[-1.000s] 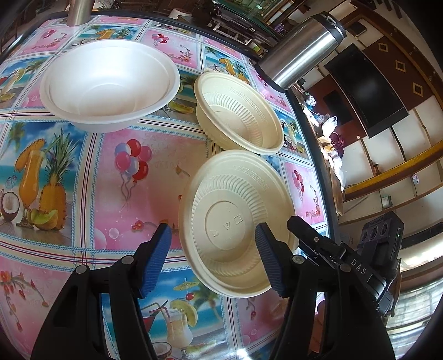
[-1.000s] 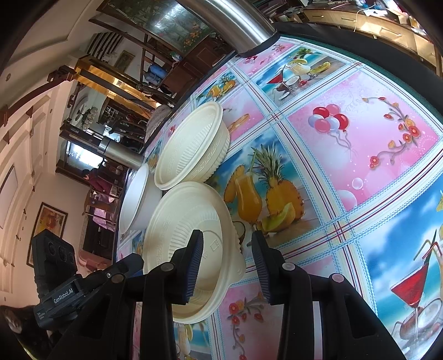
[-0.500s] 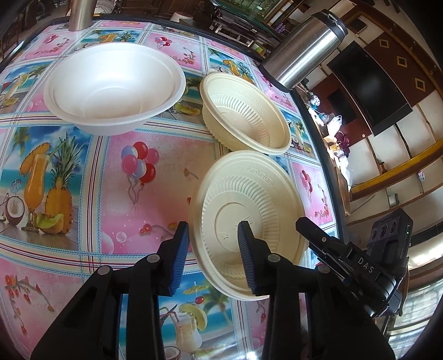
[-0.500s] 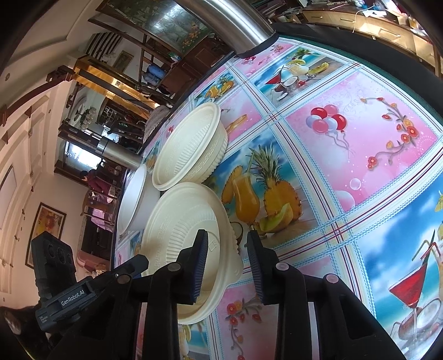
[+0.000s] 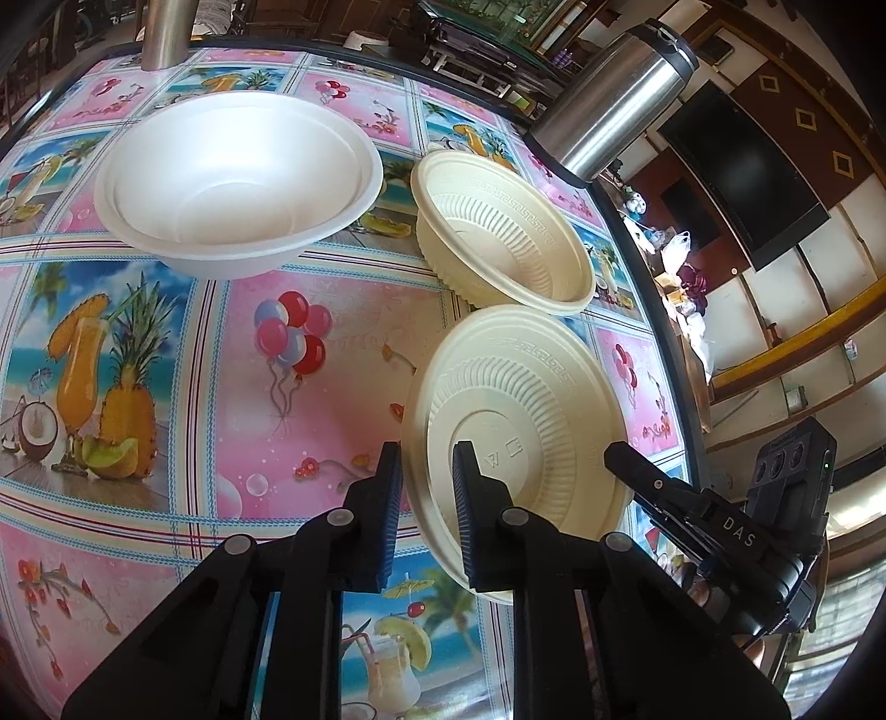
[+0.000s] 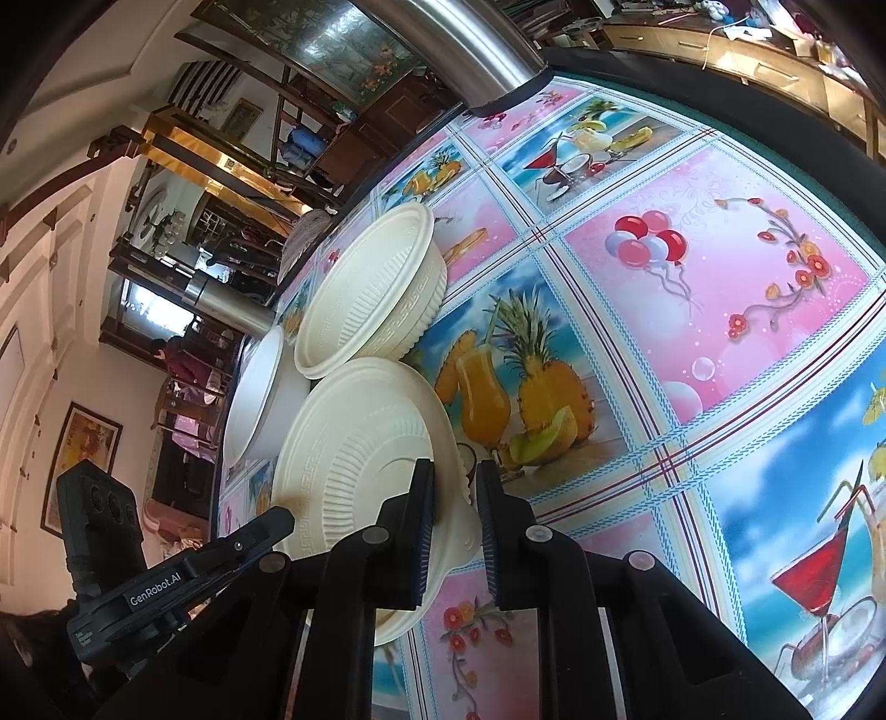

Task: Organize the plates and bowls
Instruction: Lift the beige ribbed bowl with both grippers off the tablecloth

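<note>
A cream ribbed bowl (image 5: 515, 421) lies bottom up near the table's right edge. My left gripper (image 5: 426, 476) straddles its left rim; the jaws are closing and the blue pads (image 5: 390, 498) sit against the rim. From the opposite side, my right gripper (image 6: 455, 487) has the same bowl's (image 6: 360, 443) other rim between its closing jaws, pads on it. A second cream bowl (image 5: 504, 232) stands upright just beyond, touching the first. A larger white bowl (image 5: 238, 177) stands upright at the far left.
A steel flask (image 5: 614, 94) stands at the table's far right edge and a steel cylinder (image 5: 166, 33) at the far left. The patterned tablecloth (image 5: 310, 354) is bare left of the cream bowls. The table edge (image 5: 664, 310) runs close behind the held bowl.
Both grippers' jaws have narrowed from wide apart to tight on opposite rims of the upturned cream bowl. Neither hand has shifted, and the bowls stay where they were.
</note>
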Available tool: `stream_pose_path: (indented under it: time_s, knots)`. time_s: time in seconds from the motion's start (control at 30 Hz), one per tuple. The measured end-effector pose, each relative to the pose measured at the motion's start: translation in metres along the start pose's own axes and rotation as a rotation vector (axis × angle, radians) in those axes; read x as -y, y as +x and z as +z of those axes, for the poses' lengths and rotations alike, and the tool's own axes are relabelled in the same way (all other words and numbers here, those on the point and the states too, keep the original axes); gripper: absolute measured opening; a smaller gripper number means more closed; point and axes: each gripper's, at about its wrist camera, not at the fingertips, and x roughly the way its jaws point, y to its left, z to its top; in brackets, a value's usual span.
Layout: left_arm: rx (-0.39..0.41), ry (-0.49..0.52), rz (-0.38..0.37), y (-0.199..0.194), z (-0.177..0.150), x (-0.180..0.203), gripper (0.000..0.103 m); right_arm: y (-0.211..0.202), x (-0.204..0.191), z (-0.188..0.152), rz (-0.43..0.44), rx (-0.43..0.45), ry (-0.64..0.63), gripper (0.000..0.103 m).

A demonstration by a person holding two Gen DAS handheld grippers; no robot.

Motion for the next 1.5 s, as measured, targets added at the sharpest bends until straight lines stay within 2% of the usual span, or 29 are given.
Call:
stream_pose_path:
  time_s: [0.2, 0.63, 1.0, 1.27, 1.5]
  knots:
    - [-0.01, -0.001, 0.002, 0.004, 0.0, -0.002, 0.009, 0.0, 0.0, 0.0, 0.0, 0.0, 0.0, 0.016]
    - [-0.002, -0.002, 0.004, 0.004, -0.002, -0.002, 0.009, -0.001, 0.001, -0.001, -0.002, 0.01, 0.002, 0.016]
    - [0.004, -0.028, 0.033, -0.011, -0.013, -0.015, 0.008, -0.001, -0.008, -0.011, 0.005, -0.001, 0.01, 0.016]
    - [0.025, -0.045, 0.075, -0.035, -0.034, -0.037, 0.008, 0.005, -0.027, -0.034, 0.014, -0.017, -0.002, 0.016]
    - [0.061, -0.057, 0.121, -0.07, -0.069, -0.065, 0.009, 0.01, -0.05, -0.069, 0.032, -0.055, -0.031, 0.016]
